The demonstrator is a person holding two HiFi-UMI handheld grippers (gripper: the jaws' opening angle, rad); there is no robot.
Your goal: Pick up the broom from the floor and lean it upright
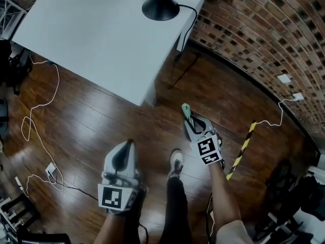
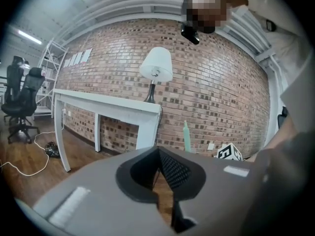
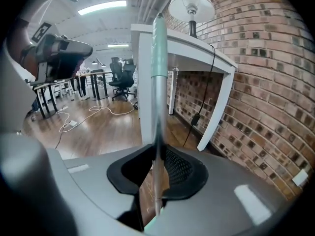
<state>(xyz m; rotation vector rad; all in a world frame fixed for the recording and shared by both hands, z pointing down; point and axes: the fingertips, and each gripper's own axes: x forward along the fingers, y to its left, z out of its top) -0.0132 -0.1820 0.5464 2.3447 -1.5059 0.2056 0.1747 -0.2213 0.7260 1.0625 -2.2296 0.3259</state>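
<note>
One claw does the work: the right gripper [image 3: 158,156] clamps the broom [image 3: 158,82] by its handle, pale tip upward, just off the table [image 1: 101,39] corner by the brick wall [image 1: 254,29], probably to lean it there. The left gripper [image 2: 158,156] hangs aside, jaws together and empty.

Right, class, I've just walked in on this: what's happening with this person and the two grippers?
A person stands on a wooden floor beside a white table, with a gripper in each hand. The right gripper is clamped on the broom handle, which rises in front of the table with its green tip uppermost. The left gripper holds nothing, its jaws together. The broom's head is out of view, and the handle is not seen leaning on anything.
</note>
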